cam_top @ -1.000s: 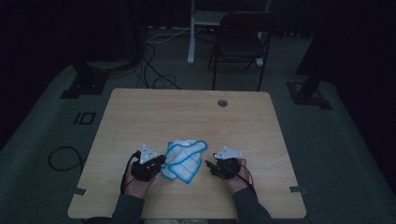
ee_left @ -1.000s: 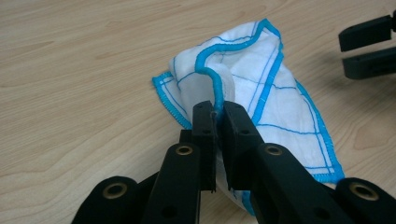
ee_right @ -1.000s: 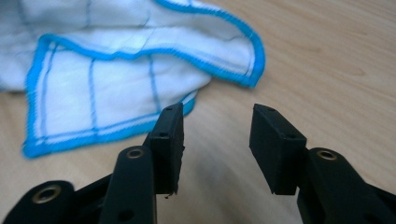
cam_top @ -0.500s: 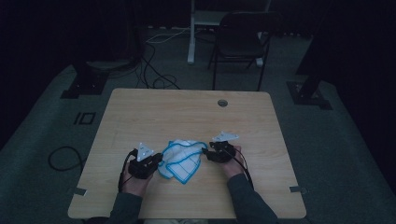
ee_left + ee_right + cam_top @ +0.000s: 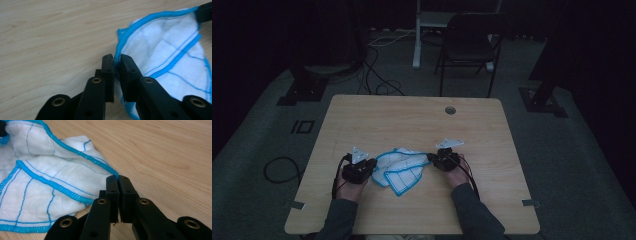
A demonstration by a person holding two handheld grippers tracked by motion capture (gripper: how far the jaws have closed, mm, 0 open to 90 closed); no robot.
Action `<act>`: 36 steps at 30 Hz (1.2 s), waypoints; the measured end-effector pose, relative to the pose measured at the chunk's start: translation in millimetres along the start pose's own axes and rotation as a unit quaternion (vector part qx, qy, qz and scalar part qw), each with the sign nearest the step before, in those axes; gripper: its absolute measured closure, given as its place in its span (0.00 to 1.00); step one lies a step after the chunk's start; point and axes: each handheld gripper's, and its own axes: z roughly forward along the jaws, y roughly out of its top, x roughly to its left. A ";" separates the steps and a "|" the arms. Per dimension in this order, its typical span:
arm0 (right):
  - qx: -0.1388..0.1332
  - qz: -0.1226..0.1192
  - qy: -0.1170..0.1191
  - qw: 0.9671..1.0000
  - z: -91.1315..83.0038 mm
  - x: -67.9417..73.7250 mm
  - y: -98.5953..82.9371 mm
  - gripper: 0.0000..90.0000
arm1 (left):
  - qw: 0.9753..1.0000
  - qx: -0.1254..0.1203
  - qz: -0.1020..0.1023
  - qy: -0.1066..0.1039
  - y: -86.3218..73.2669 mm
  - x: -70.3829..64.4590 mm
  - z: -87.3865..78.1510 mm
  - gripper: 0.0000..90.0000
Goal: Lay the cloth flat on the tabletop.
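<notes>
Wooden, pale and with a fine grain, the table (image 5: pixel 412 120) is the biggest thing I see from the high view, and it has one small round hole (image 5: pixel 450 110) near its far edge. Beyond it, on the dark floor, a black folding chair (image 5: pixel 469 47) stands well apart. On the near part of the table lies the white cloth (image 5: pixel 402 167) with blue borders and thin blue check lines, crumpled and partly folded, between my two grippers. I see my left gripper (image 5: pixel 358 170) touching the cloth's left side; in the left gripper view its jaws are pressed together on the blue hem (image 5: pixel 117 58), and the cloth (image 5: pixel 172 60) spreads to the right of them. My right gripper (image 5: pixel 444 160) is at the cloth's right side; in the right gripper view its jaws are closed on a blue-edged corner (image 5: pixel 115 173), with the cloth (image 5: pixel 50 187) lying loose to the left on the wood.
</notes>
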 end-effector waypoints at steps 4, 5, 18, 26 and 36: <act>-0.001 -0.004 -0.001 1.000 0.6 1.8 3.1 0.98 | 1.000 0.002 -0.013 0.017 -5.8 8.9 -3.3 0.84; -0.002 -0.004 -0.001 1.000 0.5 2.4 4.0 0.98 | 1.000 0.004 -0.015 0.022 -6.9 11.5 -5.2 0.84; -0.010 -0.015 -0.004 1.000 0.2 7.9 14.4 0.98 | 0.999 -0.017 0.022 -0.017 -6.8 -20.9 -31.3 0.83; -0.009 -0.018 -0.006 1.000 -0.4 7.0 15.8 0.98 | 0.998 0.025 0.024 -0.058 -28.3 -44.0 -5.9 0.74; -0.006 -0.025 -0.015 1.000 -0.1 7.8 19.6 0.98 | 0.995 0.054 0.072 -0.039 -39.4 -56.7 3.5 0.75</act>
